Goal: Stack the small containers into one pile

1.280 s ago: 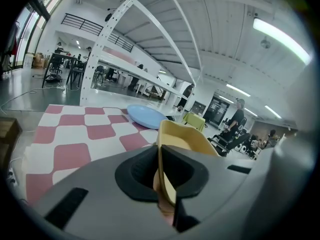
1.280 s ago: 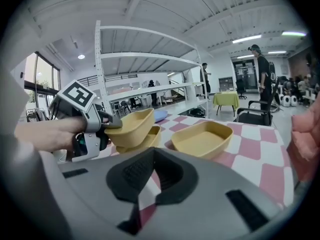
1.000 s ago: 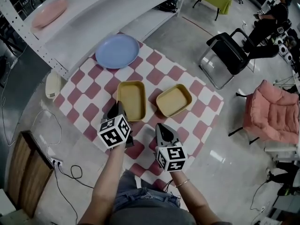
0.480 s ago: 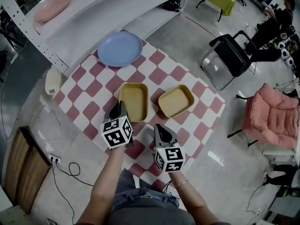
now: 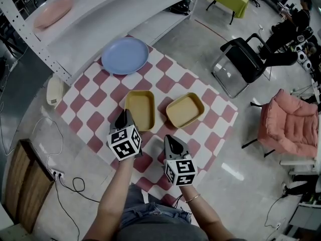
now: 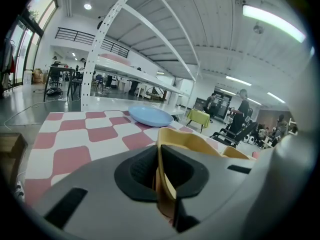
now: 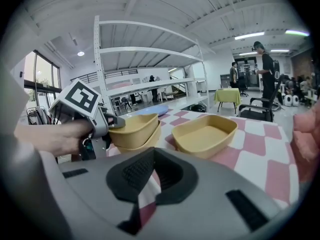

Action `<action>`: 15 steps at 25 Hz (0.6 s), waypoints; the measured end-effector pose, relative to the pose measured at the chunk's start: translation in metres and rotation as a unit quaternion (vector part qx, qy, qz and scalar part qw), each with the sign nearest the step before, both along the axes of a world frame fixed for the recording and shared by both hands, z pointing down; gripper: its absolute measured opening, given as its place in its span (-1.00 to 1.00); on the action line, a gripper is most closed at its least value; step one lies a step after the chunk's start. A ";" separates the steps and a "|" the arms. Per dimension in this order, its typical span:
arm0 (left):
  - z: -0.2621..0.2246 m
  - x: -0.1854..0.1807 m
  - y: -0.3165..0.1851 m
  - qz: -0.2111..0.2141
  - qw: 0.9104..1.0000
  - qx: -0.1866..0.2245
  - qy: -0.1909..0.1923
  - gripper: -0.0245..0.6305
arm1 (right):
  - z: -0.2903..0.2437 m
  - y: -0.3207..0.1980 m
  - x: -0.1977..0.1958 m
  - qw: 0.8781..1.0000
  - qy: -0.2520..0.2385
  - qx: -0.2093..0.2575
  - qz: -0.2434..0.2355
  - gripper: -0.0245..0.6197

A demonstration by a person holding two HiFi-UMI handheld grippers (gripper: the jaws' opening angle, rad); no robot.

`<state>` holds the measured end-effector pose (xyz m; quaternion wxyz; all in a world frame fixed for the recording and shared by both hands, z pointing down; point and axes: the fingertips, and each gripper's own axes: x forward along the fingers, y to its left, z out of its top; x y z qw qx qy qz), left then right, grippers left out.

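Two yellow containers [image 5: 140,109] sit nested on the checked cloth [image 5: 95,104]. My left gripper [image 5: 125,116] is shut on the near rim of the upper one, and that rim [image 6: 165,184] shows pinched between its pads. From the right gripper view, the upper container [image 7: 131,123] rests slightly raised in the lower one [image 7: 142,141], with the left gripper [image 7: 102,121] at its rim. A third yellow container [image 5: 185,109] stands alone to the right, also seen from the right gripper [image 7: 205,133]. My right gripper [image 5: 168,139] hovers in front of it, shut and holding nothing.
A blue plate [image 5: 124,55] lies at the cloth's far corner, beside a white shelf rack [image 5: 100,19] holding a pink plate [image 5: 52,11]. A black chair [image 5: 241,59] and a pink armchair [image 5: 288,119] stand to the right. Cables trail on the floor at left.
Both grippers stay about where they were, the left still on the container rim. Only the head view has shifted slightly.
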<state>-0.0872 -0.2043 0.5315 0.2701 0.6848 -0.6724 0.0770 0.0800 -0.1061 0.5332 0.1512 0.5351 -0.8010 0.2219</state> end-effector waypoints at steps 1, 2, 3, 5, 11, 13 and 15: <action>0.000 0.001 -0.001 -0.001 1.000 0.001 -0.002 -0.83 | 0.000 0.000 0.000 1.000 0.000 0.000 0.000 -0.90; 0.000 0.001 -0.001 0.000 1.000 0.001 -0.003 -0.83 | 0.000 0.000 0.001 1.000 -0.001 0.000 0.000 -0.90; 0.001 0.002 -0.002 0.001 1.000 0.001 -0.004 -0.83 | 0.000 -0.001 0.001 1.000 -0.001 0.000 0.000 -0.90; 0.002 0.003 -0.003 0.004 1.000 0.000 -0.007 -0.83 | 0.000 -0.001 0.000 1.000 -0.001 -0.001 0.000 -0.90; 0.006 0.004 -0.001 0.011 1.000 -0.002 -0.011 -0.75 | 0.002 -0.001 -0.001 1.000 -0.003 0.000 -0.002 -0.90; 0.005 0.001 0.002 0.011 1.000 0.000 -0.015 -0.67 | 0.001 -0.001 -0.002 1.000 -0.003 0.000 -0.003 -0.90; 0.001 -0.002 0.006 0.013 1.000 0.002 -0.021 -0.64 | 0.000 0.000 -0.003 1.000 -0.003 0.002 -0.004 -0.90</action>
